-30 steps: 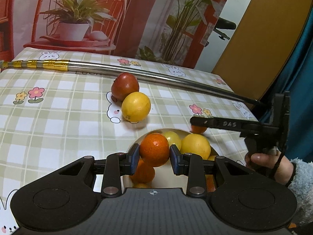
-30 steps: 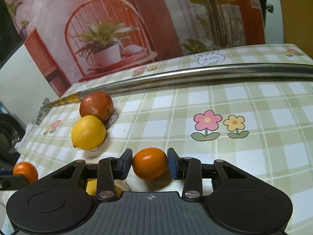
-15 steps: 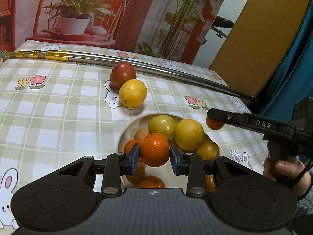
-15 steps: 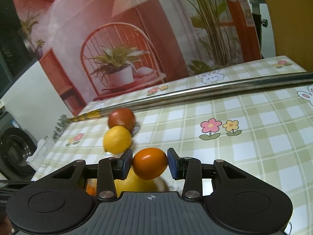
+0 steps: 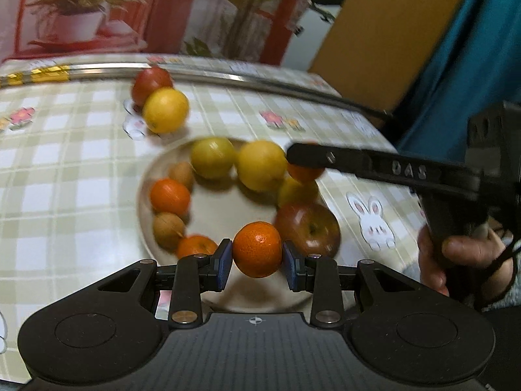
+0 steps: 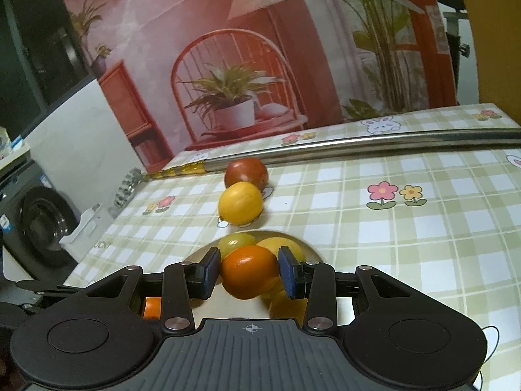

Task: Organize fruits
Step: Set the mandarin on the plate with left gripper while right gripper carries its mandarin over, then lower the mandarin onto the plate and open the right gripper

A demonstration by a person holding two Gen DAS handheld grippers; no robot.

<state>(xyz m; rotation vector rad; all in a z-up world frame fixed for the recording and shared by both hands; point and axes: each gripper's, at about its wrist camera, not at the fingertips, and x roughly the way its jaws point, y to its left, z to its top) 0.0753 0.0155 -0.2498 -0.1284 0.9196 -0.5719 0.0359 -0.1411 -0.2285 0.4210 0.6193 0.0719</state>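
Observation:
My left gripper [image 5: 257, 260] is shut on a mandarin [image 5: 257, 249] and holds it over the near side of a pale plate [image 5: 146, 195] that carries several fruits. My right gripper [image 6: 249, 272] is shut on a smooth orange fruit [image 6: 249, 275] above the plate's right side [image 6: 311, 251]; it also shows in the left wrist view [image 5: 306, 166], with the orange fruit [image 5: 306, 172] under its finger. A yellow lemon [image 5: 166, 109] and a red apple [image 5: 151, 81] lie on the checked tablecloth beyond the plate, also in the right wrist view, lemon [image 6: 240, 202], apple [image 6: 246, 172].
A long steel pole [image 5: 260, 86] with a gold-wrapped end lies across the far side of the table [image 6: 390, 143]. The plate holds lemons [image 5: 262, 164], a red apple [image 5: 309, 228], small oranges [image 5: 169, 195] and brown fruits [image 5: 169, 229]. The table's right edge is near my right hand [image 5: 465, 260].
Both grippers have risen and tilted down over the plate, each still holding its fruit. The right gripper has moved from the bare tablecloth to above the plate.

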